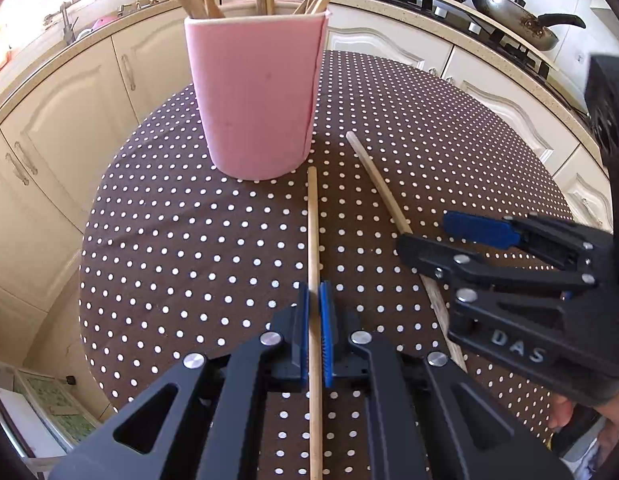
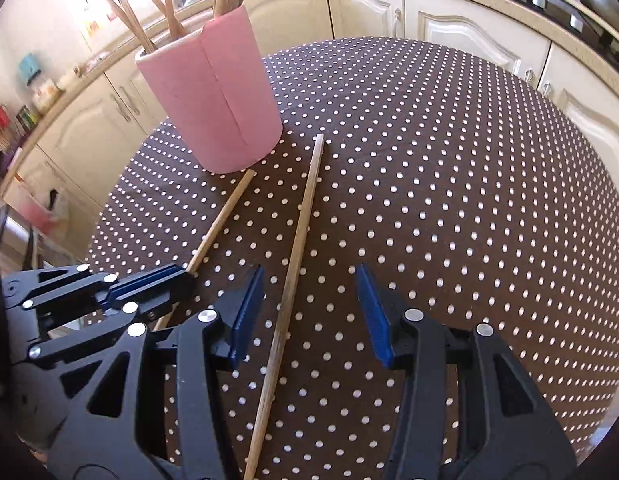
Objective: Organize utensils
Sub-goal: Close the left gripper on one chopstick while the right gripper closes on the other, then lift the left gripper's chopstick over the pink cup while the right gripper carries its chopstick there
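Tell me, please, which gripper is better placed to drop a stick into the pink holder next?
Left: the left gripper is shut on a stick aimed at the pink holder; the right gripper is open.

Stick tops in the pink holder [image 1: 255, 92] run past the frame edge.

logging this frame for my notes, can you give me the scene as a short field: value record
surface: table under a brown polka-dot cloth
holder: pink cup, upright, wooden sticks standing in it
left tongs: shut on round stick, whose far tip lies near the cup's base
right tongs: open, straddling flat stick, not gripping it
flat stick: lying on the cloth, far tip right of the cup
sticks outside cup: two
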A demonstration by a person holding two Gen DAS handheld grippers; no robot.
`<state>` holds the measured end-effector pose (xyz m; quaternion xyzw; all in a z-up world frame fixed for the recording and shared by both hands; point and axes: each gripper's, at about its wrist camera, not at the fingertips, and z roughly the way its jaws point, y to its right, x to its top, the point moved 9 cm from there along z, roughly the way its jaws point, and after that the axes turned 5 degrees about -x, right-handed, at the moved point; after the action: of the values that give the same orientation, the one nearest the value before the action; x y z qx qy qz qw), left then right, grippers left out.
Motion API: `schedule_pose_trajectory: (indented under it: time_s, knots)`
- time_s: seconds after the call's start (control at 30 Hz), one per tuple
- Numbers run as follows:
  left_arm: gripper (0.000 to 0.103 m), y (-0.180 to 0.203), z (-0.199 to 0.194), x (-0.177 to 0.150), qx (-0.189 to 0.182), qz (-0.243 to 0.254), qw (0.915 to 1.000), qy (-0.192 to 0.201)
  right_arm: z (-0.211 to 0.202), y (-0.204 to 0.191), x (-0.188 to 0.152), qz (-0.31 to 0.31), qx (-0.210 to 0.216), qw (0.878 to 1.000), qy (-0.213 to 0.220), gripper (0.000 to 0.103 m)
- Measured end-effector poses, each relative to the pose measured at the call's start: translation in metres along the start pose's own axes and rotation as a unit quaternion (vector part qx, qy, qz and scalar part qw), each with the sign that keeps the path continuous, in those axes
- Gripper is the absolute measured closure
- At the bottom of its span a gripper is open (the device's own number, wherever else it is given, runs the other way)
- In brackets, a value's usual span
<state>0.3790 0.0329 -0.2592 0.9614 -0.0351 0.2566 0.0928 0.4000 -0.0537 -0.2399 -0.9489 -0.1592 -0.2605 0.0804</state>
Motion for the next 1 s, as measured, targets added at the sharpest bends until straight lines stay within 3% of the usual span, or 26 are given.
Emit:
schedule_pose_trajectory:
  time_s: [0.1, 0.17, 0.37, 0.43, 0.67, 0.83, 1.0]
  knots:
    - [0.097, 0.001, 0.003, 0.004, 0.006, 0.003, 1.0, -0.001, 0.006, -0.006, 0.004, -0.028, -0.034, 0.999, -0.018, 0.069]
    - [0.097, 0.004, 0.006, 0.009, 0.012, 0.006, 0.9999, -0.003, 0.01, -0.011, 0.006, -0.044, -0.048, 0.998, -0.028, 0.071]
    - [0.097, 0.015, 0.014, 0.021, 0.037, 0.037, 0.9986, -0.008, 0.016, -0.013, 0.011, -0.048, -0.053, 0.997, -0.023, 0.083]
    - [0.097, 0.015, 0.014, 0.022, 0.036, 0.04, 0.9984, -0.016, 0.015, -0.004, 0.009, -0.041, -0.048, 0.998, -0.023, 0.094]
    - [0.097, 0.02, 0.014, 0.024, 0.038, 0.053, 0.9979, -0.001, 0.015, 0.023, 0.008, 0.012, 0.004, 1.0, -0.006, 0.097]
    - [0.097, 0.028, -0.008, 0.025, 0.012, 0.044, 0.9979, 0.046, -0.006, 0.034, 0.007, 0.05, 0.043, 0.997, 0.038, 0.097]
    - [0.097, 0.043, -0.047, 0.034, -0.019, 0.057, 0.9925, 0.107, -0.045, 0.042, 0.015, 0.069, 0.078, 0.989, 0.103, 0.097]
